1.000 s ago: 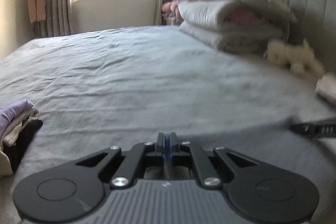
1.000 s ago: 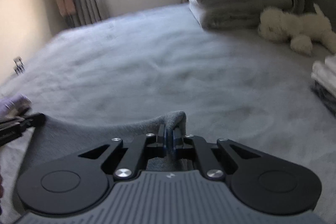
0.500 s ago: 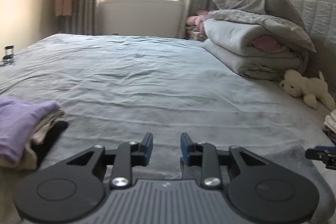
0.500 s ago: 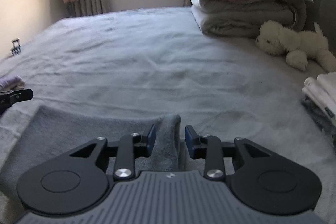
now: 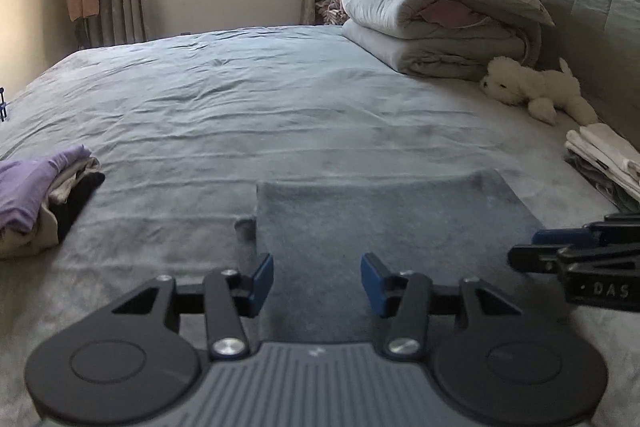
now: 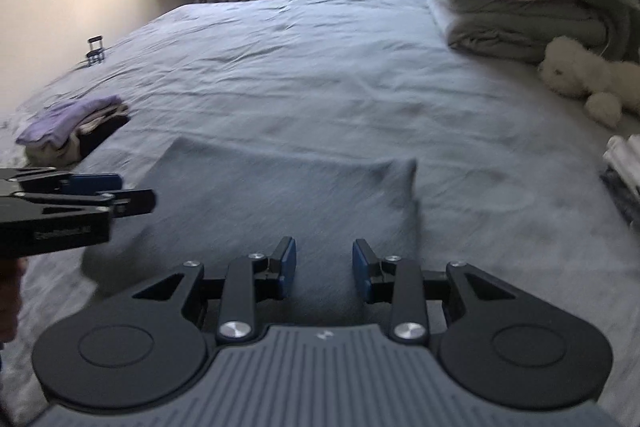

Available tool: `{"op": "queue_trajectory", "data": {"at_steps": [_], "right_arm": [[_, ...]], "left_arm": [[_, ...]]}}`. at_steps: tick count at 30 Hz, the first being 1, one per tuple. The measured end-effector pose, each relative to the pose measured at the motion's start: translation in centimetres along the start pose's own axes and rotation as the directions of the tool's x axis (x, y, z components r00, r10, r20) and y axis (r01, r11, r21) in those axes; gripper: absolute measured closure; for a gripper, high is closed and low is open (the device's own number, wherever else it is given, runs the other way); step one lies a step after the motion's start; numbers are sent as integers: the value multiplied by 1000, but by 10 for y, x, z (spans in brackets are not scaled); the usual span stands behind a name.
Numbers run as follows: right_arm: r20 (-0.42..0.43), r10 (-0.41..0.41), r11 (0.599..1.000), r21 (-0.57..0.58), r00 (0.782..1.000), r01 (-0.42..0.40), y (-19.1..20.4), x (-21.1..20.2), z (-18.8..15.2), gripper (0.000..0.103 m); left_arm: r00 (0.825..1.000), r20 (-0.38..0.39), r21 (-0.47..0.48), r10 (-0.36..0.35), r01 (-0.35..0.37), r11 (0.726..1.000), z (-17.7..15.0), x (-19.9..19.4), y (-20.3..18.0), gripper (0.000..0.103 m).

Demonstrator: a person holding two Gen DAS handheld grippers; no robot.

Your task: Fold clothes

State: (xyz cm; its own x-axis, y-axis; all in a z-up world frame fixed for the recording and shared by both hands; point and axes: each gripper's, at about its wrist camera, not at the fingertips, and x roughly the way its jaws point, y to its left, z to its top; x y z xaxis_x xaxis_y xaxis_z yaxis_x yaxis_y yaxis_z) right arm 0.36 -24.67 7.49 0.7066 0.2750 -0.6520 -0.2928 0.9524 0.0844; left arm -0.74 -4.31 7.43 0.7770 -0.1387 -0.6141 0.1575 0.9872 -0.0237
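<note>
Grey cloth [image 5: 384, 227] lies flat on the bed [image 5: 280, 107], a neat rectangle right in front of both tongs. Left tongs [image 5: 317, 281] spread wide, nothing between them, over the cloth's near-left part. Right tongs [image 6: 324, 271] also spread and empty, over its near-right part.

Small flap pokes out at the cloth's left edge [image 5: 245, 227]; the right far corner [image 6: 410, 167] sits slightly raised.

Other piles: purple-topped stack [image 5: 36, 195] well to the left, white folded stack [image 5: 608, 155] at the right edge. Can't tell which is the done pile.

Scene fits two readings: the cloth is mid-fold and needs another fold, or it is done and only wants moving to a stack. Pictures don't settle it.

Either way, for a clean grip:
- take matching corners, one per side, same depth
- pinch all layers, not just the top
- tuck the left flap in
- lift evenly so edges stay aligned
</note>
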Motion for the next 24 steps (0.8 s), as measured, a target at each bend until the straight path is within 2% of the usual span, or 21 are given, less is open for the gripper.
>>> {"op": "queue_trajectory", "data": {"at_steps": [7, 14, 24], "right_arm": [[-29, 17, 1000, -2, 999, -17, 8, 8, -5, 55], [-67, 8, 1000, 9, 998, -8, 10, 21, -11, 54], [-70, -6, 1000, -1, 998, 6, 12, 23, -12, 53]], "left_arm": [[1000, -23, 12, 5, -5, 1000, -7, 10, -5, 47], [999, -34, 34, 20, -19, 999, -12, 21, -11, 45], [999, -39, 31, 24, -23, 999, -12, 23, -12, 45]]}}
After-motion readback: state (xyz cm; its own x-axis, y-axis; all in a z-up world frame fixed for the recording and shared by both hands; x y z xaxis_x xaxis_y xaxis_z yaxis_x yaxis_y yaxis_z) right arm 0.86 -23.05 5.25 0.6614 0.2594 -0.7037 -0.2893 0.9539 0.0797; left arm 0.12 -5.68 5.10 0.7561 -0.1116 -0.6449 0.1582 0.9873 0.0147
